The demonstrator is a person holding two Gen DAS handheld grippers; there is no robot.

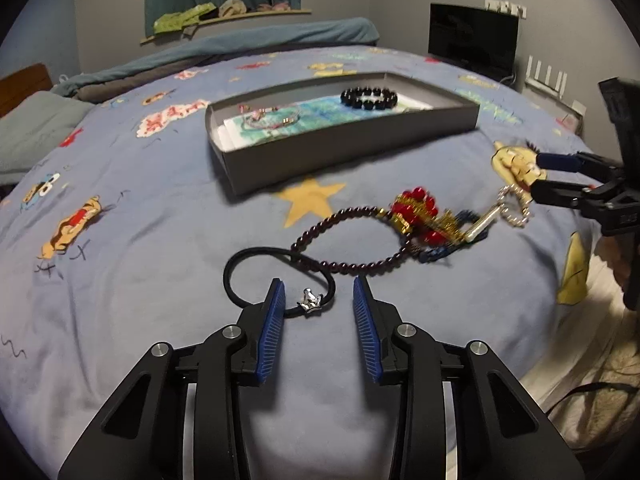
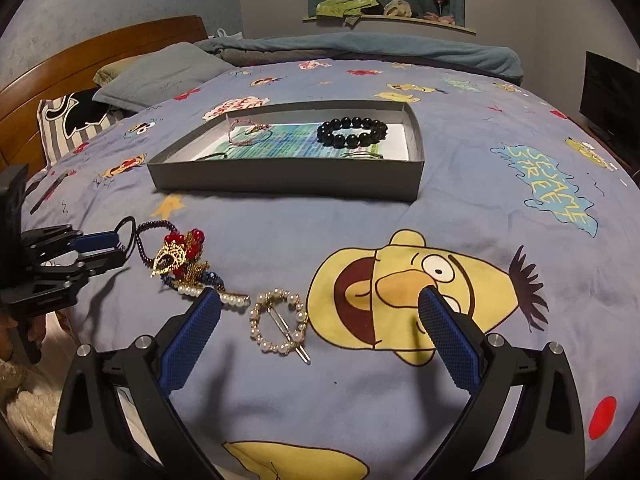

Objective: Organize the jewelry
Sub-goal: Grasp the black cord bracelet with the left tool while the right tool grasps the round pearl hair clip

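Right wrist view: bed (image 2: pixel 460 184), cartoon sheet. Grey tray (image 2: pixel 288 178) mid-bed, holding black bead bracelet (image 2: pixel 352 132). Right tongs (image 2: pixel 320 316) spread wide around pearl ring clip (image 2: pixel 278 322). Left tongs (image 1: pixel 319 292) parted, straddling black hair tie (image 1: pixel 256 272), silver charm.

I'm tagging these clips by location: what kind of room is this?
A bedroom, most likely: the jewelry lies on a bed with a cartoon-print sheet, a pillow and a wooden headboard behind the tray.
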